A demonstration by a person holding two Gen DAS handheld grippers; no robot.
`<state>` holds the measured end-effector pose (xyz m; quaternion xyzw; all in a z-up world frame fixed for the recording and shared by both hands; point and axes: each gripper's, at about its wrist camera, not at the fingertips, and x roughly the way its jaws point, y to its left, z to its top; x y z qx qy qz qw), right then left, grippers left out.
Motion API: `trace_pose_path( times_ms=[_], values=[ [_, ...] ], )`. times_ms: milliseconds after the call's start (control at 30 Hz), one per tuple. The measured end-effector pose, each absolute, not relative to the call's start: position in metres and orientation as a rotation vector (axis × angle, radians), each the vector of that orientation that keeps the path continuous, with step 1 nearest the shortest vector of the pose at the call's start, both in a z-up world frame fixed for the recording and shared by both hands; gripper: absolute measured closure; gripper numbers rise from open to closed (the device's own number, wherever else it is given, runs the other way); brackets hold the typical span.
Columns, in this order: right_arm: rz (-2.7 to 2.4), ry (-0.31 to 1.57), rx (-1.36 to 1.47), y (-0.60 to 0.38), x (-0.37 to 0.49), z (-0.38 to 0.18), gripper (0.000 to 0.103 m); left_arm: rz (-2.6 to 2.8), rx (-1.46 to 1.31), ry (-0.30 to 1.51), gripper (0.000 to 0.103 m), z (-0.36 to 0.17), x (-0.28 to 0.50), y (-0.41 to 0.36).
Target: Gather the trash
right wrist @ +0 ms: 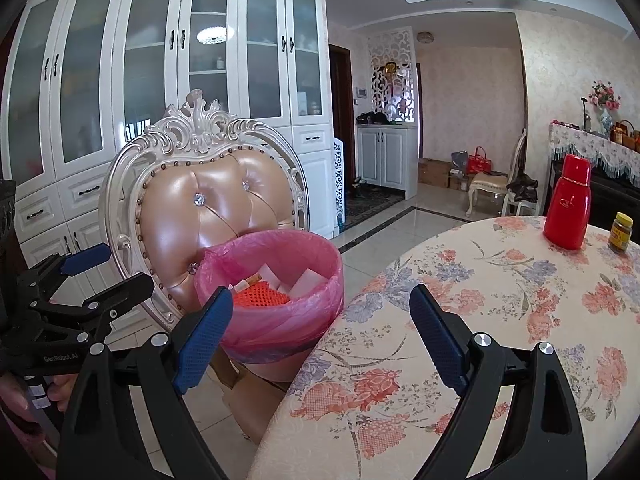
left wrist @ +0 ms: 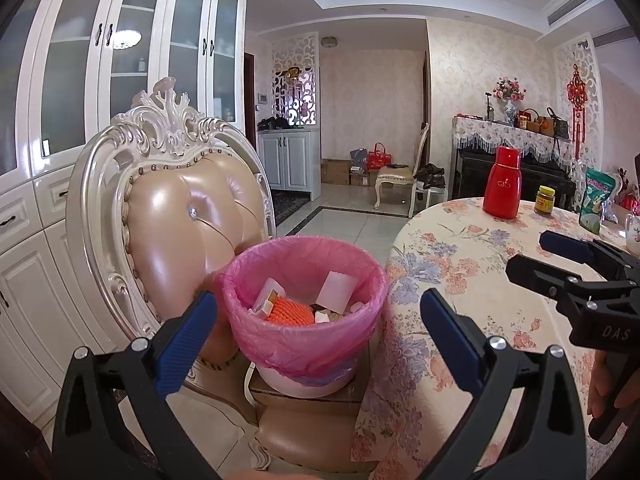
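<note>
Sitting on chair (left wrist: 176, 216), pink-lined bin (left wrist: 304, 320) of orange mesh (left wrist: 290, 310) and white scraps; both jaws wide, empty.

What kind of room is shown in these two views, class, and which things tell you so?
Most likely a home dining room. A round table with a floral cloth stands beside an ornate padded chair, and tall white glass-door cabinets line the wall. A pink-lined bin sits on the chair seat.

bright, even | chair leather (left wrist: 180, 216) glare | edges warped, perhaps soft
</note>
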<state>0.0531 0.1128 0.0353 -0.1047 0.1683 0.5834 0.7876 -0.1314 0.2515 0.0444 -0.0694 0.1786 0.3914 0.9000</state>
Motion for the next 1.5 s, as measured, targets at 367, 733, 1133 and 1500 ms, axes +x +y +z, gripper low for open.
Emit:
trace_pose_path(
  times_ms=[367,733,1133,1500],
  values=[
    [1.26,0.363,-0.226,0.1137,0.052,0.0345,0.018,0.808,-0.144,0.373,0.005,0.0427,-0.1318,0.2524],
    [1.255,0.365,-0.229,0.1135,0.054,0.034,0.018,0.795,-0.146,0.373,0.005,0.0444,-0.1315,0.2524],
    [1.252,0.371,-0.231,0.1163,0.0564,0.0318,0.018,0.794,-0.146,0.374,0.005,0.0445,-0.1319,0.2526],
    [1.261,0.374,-0.237,0.1167,0.0549,0.0288,0.018,0.803,-0.145,0.376,0.005,0.043,-0.1337,0.2542]
  ],
)
